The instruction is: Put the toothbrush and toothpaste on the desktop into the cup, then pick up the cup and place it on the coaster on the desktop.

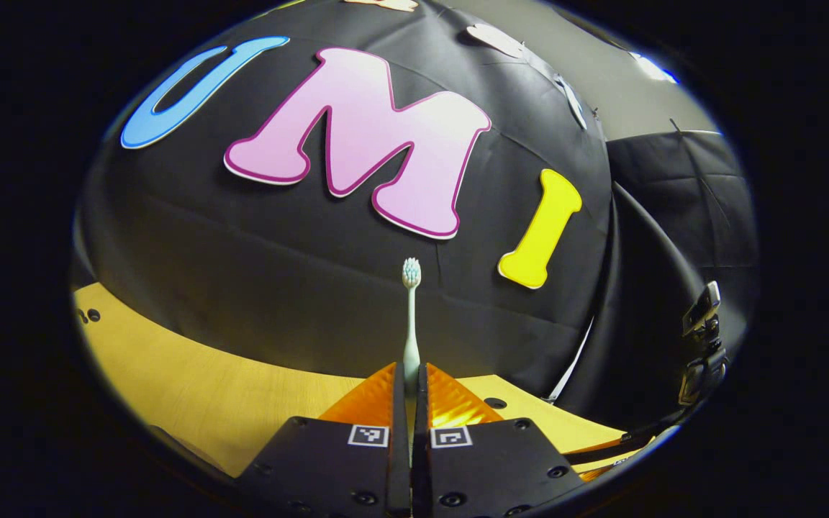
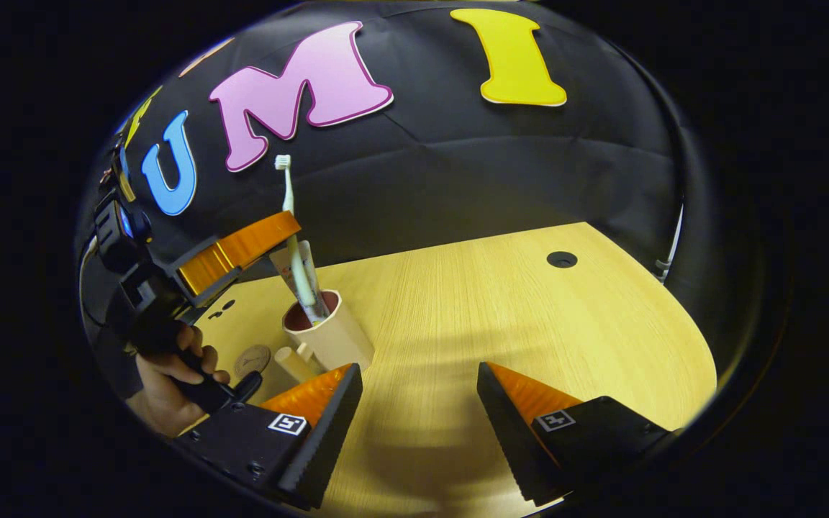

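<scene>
A pale toothbrush (image 1: pixel 411 316) is clamped by its handle between both fingers of the left gripper (image 1: pixel 411 378), bristle head pointing up and away from the gripper. In the right gripper view the same toothbrush (image 2: pixel 292 237) is seen tilted, its lower end reaching down inside a cream-coloured cup (image 2: pixel 329 331) with a dark red inside. A toothpaste tube (image 2: pixel 298 267) is already standing in the cup, leaning beside the toothbrush. The cup is set upright on the light wooden desk (image 2: pixel 515 324). Just beside the cup, on its near left, a small round coaster (image 2: pixel 252 358) is lying flat on the desk; a short cream-coloured piece sticks out from the cup's base, and what it is cannot be told. Above the cup, the left gripper (image 2: pixel 285 241) is held by a person's hand (image 2: pixel 166 370). In front of the cup and to its right, the right gripper (image 2: pixel 418 374) is held above the desk with its fingers spread wide apart, gripping nothing. Behind the cup, black cloth forms the booth wall (image 2: pixel 458 165).
</scene>
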Tool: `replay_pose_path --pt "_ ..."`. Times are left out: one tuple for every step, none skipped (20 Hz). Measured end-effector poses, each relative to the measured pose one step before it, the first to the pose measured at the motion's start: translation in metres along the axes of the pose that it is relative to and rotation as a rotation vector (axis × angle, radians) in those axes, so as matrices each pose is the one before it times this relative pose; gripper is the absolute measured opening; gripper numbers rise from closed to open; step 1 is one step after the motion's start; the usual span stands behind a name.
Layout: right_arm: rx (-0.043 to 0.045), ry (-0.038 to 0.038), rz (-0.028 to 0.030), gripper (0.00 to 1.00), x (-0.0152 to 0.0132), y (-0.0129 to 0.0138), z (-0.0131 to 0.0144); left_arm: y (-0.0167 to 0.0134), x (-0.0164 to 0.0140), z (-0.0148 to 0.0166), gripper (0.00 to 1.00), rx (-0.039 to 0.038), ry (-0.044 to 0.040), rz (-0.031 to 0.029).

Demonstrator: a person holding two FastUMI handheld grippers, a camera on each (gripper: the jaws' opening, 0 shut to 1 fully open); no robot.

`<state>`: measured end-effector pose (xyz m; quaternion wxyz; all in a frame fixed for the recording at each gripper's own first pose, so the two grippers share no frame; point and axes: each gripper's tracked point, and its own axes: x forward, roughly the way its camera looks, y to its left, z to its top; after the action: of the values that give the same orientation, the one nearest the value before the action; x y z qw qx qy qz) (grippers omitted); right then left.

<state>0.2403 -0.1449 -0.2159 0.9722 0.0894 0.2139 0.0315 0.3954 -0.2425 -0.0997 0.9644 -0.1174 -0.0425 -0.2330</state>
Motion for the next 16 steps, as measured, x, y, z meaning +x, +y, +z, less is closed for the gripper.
replay_pose_path --pt "-0.00346 0.00269 0.00103 0.98 0.00126 0.00096 -0.00220 0.00123 0.00077 -0.00704 0.07 0.00710 -0.00084 -0.00111" --pt "-0.00487 0.00506 -0.00297 0.98 0.00097 -0.00074 -0.00245 0.00050 -0.00042 -0.00559 0.08 0.00919 0.00090 -0.00053" --pt "-0.00020 0.00681 -0.00865 0.98 0.00067 -0.00212 -0.00227 0.00030 -0.00207 -0.00591 0.09 0.00996 0.00383 0.00206" --pt "0.00631 0.00155 -0.00335 0.98 0.00036 -0.00126 -0.00055 0.00026 -0.00020 -0.00371 0.10 0.00587 0.00384 0.00025" --pt "0.00931 -0.00464 -0.00478 0.98 0.00049 -0.00129 0.00103 -0.00043 -0.00067 -0.00311 0.11 0.00424 0.00290 -0.00017" --pt "0.00660 -0.00243 -0.00410 0.98 0.00136 -0.00118 0.00013 0.00001 -0.00123 -0.00104 0.12 0.00293 -0.00081 0.00195" --pt "0.00133 0.00140 -0.00483 0.98 0.00067 -0.00168 -0.00024 -0.00034 -0.00140 -0.00045 0.13 0.00086 -0.00594 -0.00030" --pt "-0.00066 0.00432 -0.00516 0.98 0.00037 -0.00116 -0.00213 -0.00226 -0.00327 -0.00016 0.16 -0.00158 -0.00145 -0.00974" --pt "-0.00061 0.00381 -0.00052 0.98 -0.00010 -0.00002 -0.00070 -0.00117 -0.00290 -0.00191 0.21 -0.00341 0.00302 -0.00581" --pt "-0.00158 0.00161 0.00033 0.98 0.00010 0.00045 -0.00084 -0.00351 -0.00301 0.00047 0.43 -0.00031 0.00185 -0.00941" --pt "-0.00300 -0.00067 0.00014 0.98 0.00027 0.00165 0.00023 -0.00130 -0.00209 -0.00115 0.43 0.00678 0.00232 -0.00118" --pt "-0.00093 0.00091 0.00043 0.98 -0.00069 0.00165 0.00016 -0.00166 -0.00399 0.00118 0.55 0.01212 0.00691 0.00032" --pt "0.00489 0.00011 0.00243 0.98 -0.00006 0.00228 0.00040 -0.00124 -0.00115 0.00042 0.60 0.01414 0.00612 0.00560" --pt "0.00721 -0.00028 0.00552 0.98 -0.00005 0.00313 0.00075 -0.00112 -0.00431 0.00320 0.75 0.01418 0.00350 0.01145" --pt "0.00445 -0.00154 0.00408 0.98 0.00058 0.00334 0.00194 -0.00092 -0.00403 0.00387 0.77 0.01360 0.00070 0.00837" --pt "0.00184 0.00090 0.00336 0.98 -0.00014 0.00287 0.00168 0.00000 -0.00763 0.00635 0.81 0.01135 -0.00402 0.00932"
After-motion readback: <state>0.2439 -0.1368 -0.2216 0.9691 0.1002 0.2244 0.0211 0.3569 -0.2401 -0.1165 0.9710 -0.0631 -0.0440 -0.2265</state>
